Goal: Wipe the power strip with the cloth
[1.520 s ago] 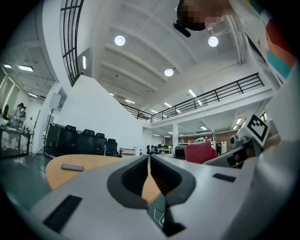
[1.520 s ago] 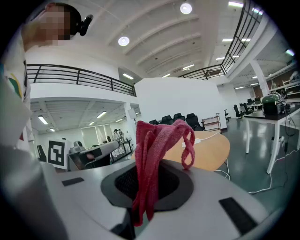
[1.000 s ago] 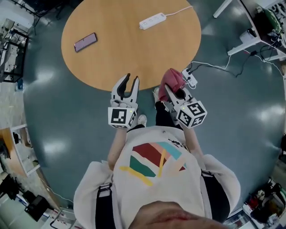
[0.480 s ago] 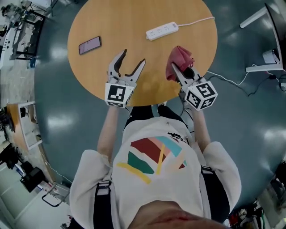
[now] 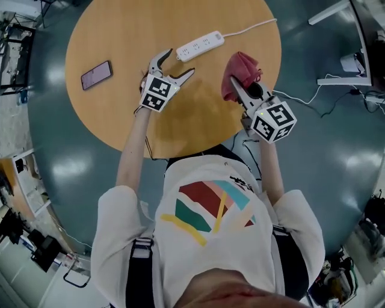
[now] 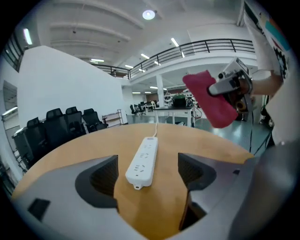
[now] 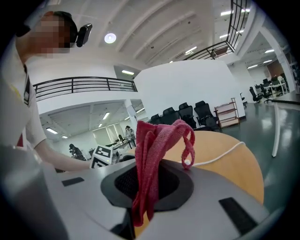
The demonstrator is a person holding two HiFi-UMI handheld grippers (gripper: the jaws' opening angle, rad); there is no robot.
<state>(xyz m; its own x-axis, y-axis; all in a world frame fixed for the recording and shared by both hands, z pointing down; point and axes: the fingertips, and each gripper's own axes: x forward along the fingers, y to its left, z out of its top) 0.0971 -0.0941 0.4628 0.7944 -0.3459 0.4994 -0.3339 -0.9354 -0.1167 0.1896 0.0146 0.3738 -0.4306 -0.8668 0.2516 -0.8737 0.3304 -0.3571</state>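
Left gripper view shows my left gripper (image 6: 147, 174) opening its jaws around the near end of the white plastic power strip (image 6: 143, 161), without touching it. Head view adds my right gripper (image 5: 243, 90) over the right edge of the round wooden table (image 5: 198, 114), clamping the red knitted cloth (image 5: 239, 71).

You're at a round wood table (image 5: 120, 114) on a glossy grey-green floor (image 5: 337, 150) w/ pale glare patches. Past the table's far edge there's a row of black office chairs (image 6: 61, 124) in front of a big white wall (image 6: 61, 79). High beyond the table a mezzanine w/ black railing (image 6: 206, 47) runs across under lit ceiling lights (image 6: 148, 15), strips plus one round. Left of the table is low shelving (image 5: 27, 180) at the floor's edge, and to the table's upper right are white desk legs (image 5: 328, 12).
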